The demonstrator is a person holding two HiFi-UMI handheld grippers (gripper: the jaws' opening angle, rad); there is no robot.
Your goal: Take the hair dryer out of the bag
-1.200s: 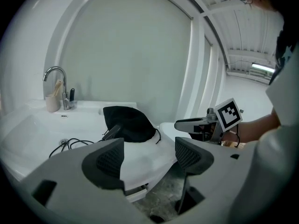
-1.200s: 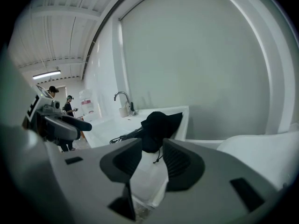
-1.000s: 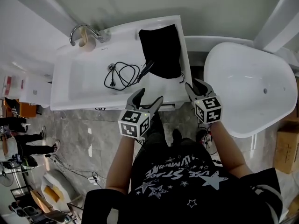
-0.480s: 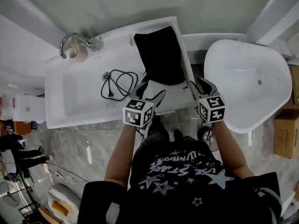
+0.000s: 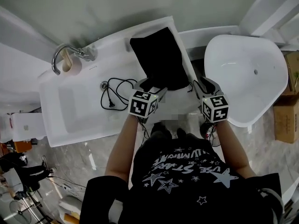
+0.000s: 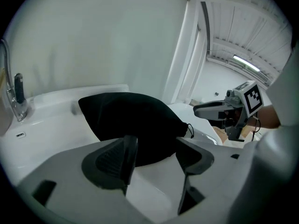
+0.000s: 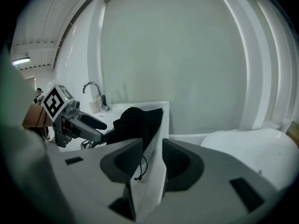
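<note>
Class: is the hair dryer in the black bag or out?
In, apparently: the black bag lies bulging on the sink, and only the cord trails out of it.

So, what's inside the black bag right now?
The black bag bulges, but its fabric covers the contents, so no hair dryer shows. Only a black cord is visible, lying coiled in the sink beside it.
</note>
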